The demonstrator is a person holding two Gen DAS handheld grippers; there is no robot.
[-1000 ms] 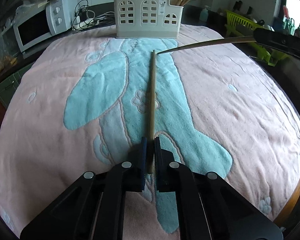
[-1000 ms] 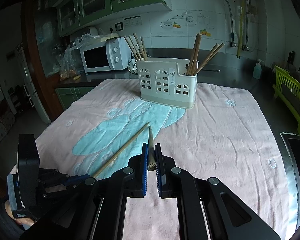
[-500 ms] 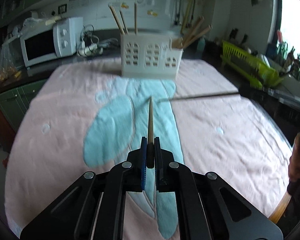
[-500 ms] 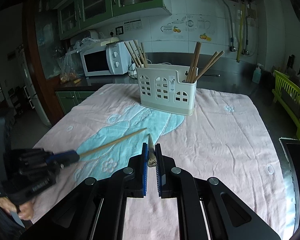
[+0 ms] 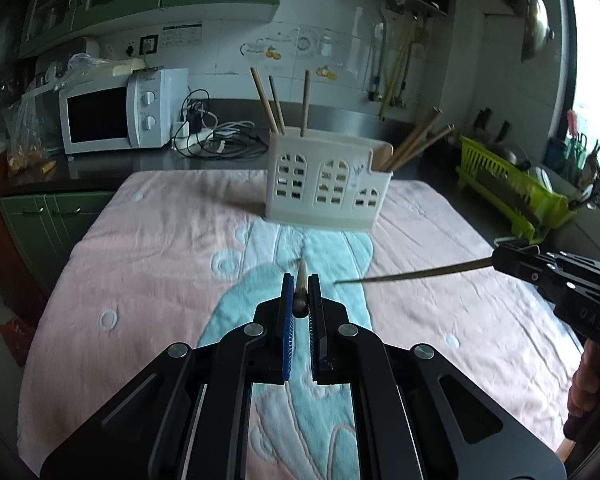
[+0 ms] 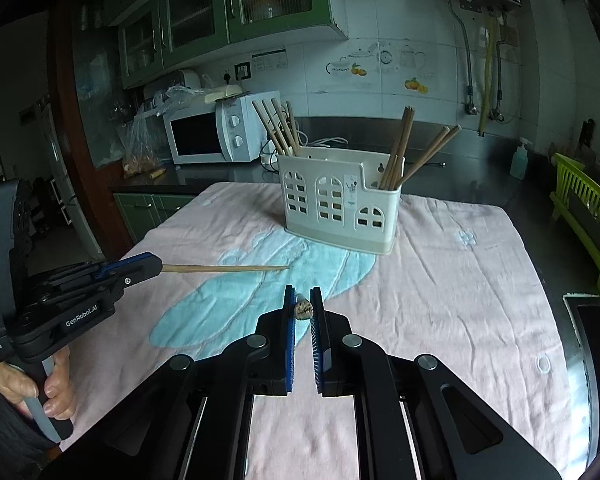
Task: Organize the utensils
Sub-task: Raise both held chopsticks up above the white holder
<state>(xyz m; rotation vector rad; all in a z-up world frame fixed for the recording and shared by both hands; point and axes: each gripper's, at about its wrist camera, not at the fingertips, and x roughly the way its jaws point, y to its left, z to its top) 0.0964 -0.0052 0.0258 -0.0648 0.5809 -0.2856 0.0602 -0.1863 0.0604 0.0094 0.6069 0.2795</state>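
Each gripper holds one wooden chopstick above the pink and teal towel. My left gripper (image 5: 300, 280) is shut on a chopstick (image 5: 301, 292) seen end-on, pointing toward the holder; from the right wrist view this left gripper (image 6: 152, 266) carries its chopstick (image 6: 224, 268) nearly level. My right gripper (image 6: 302, 296) is shut on a second chopstick (image 6: 303, 309), also end-on; in the left wrist view that right gripper (image 5: 500, 258) holds its chopstick (image 5: 416, 274) pointing left. The cream utensil holder (image 5: 327, 188) (image 6: 338, 204) stands at the towel's far side with several chopsticks in its end compartments.
A white microwave (image 6: 220, 134) and tangled cables (image 5: 216, 142) sit on the dark counter behind the towel (image 6: 440, 280). A green dish rack (image 5: 512, 192) stands to the right. A hand (image 6: 48, 380) grips the left tool's handle.
My left gripper lifted its chopstick off the towel and tipped up, so the holder and wall came into view. The right gripper rose slightly, still holding its chopstick.
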